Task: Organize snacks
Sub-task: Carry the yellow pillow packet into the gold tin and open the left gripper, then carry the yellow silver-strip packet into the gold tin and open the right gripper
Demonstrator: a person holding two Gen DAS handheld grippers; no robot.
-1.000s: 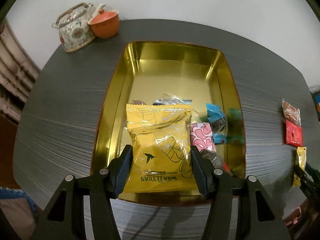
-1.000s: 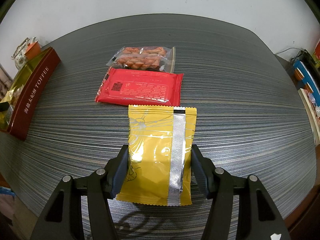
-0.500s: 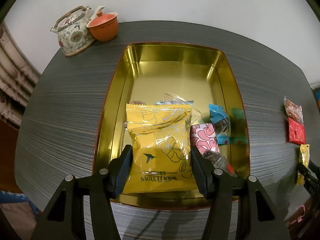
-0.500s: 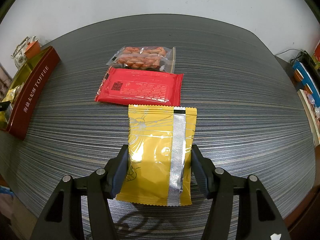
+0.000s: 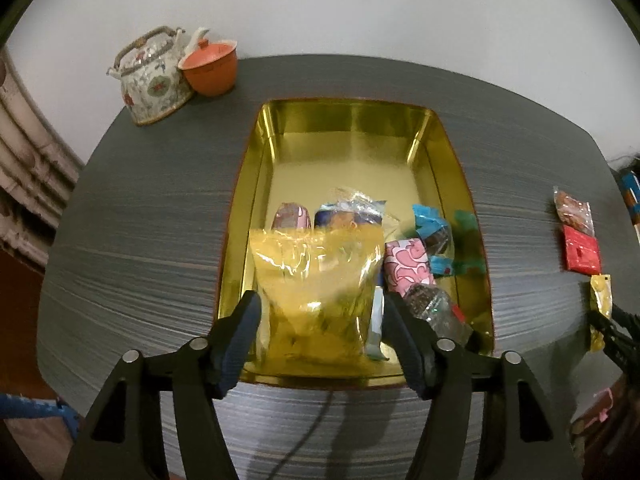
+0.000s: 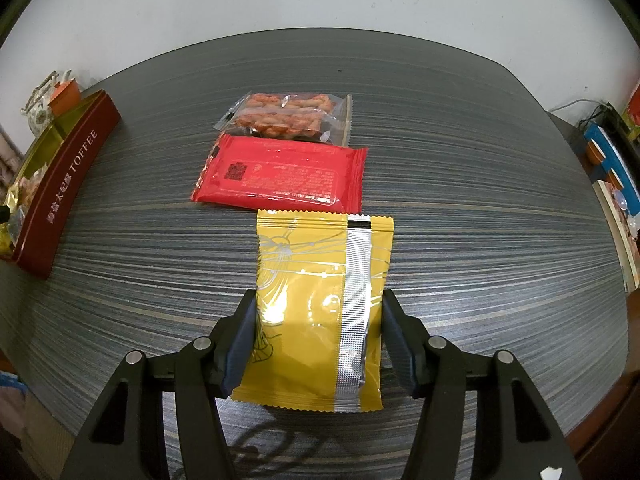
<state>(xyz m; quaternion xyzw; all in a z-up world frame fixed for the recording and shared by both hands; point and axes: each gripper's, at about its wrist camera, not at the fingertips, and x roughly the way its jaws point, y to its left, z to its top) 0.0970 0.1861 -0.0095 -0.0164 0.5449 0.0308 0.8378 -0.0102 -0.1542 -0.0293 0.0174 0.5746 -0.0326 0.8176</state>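
Observation:
In the left wrist view my left gripper [image 5: 318, 316] stands open over the near end of the gold tin [image 5: 352, 152]. A yellow snack packet [image 5: 316, 292] is motion-blurred between the jaws, loose over the tin, with a gap at each finger. Several wrapped snacks [image 5: 408, 264] lie in the tin beside it. In the right wrist view my right gripper [image 6: 318, 320] is around a second yellow packet [image 6: 320, 300] lying on the table, jaws at its edges. A red packet [image 6: 280, 176] and a clear packet of orange snacks [image 6: 288, 116] lie beyond it.
A floral teapot [image 5: 152, 76] and an orange cup [image 5: 210, 66] stand at the table's far left corner. The tin's red wall reads TOFFEE [image 6: 68, 176] at the left of the right wrist view. Books and cables [image 6: 612, 160] sit off the right edge.
My left gripper has opened and lifted back; the yellow packet it held has come free and is dropping, blurred, into the tin. The right gripper and its packet have not moved.

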